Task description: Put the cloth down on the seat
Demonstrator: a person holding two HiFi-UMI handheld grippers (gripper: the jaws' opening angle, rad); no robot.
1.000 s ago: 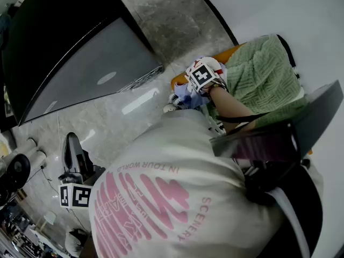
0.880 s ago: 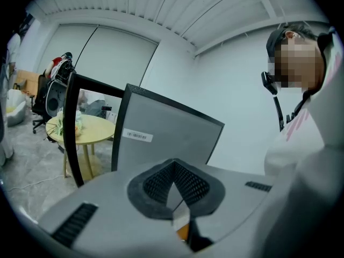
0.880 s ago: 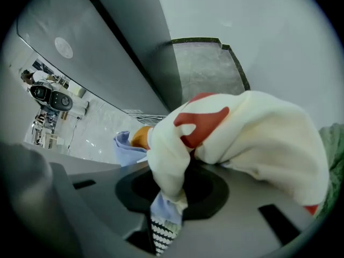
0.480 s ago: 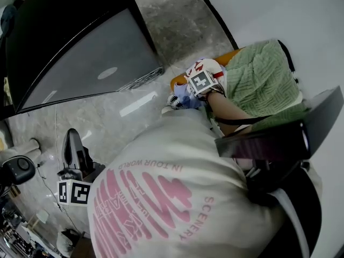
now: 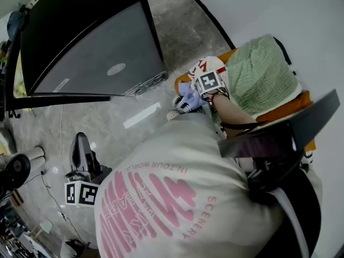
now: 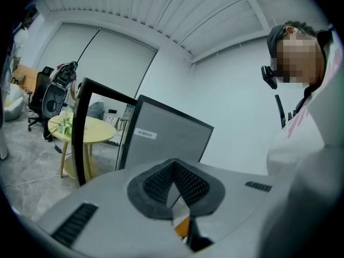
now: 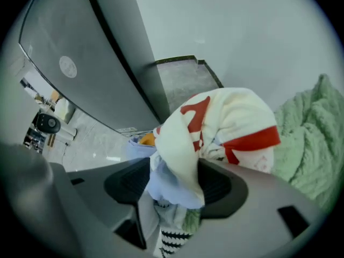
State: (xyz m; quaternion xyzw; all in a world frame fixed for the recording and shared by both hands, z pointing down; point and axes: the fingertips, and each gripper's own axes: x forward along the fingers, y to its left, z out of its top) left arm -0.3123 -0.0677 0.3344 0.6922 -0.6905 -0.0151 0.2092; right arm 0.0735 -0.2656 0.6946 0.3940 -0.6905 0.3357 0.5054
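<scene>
Left claw (image 6: 173,171): low at my side above the grey marble floor (image 5: 107,128), jaws together, nothing between them. Right claw (image 7: 174,184): out in front of me at the end of the orange seat (image 5: 293,105), jaws opening and standing wide apart. Cloth (image 7: 215,122), white with red print, pale blue beneath: bunched loosely between my right jaws over the seat's end, just beside a green towel (image 5: 258,71) spread on the seat.
</scene>
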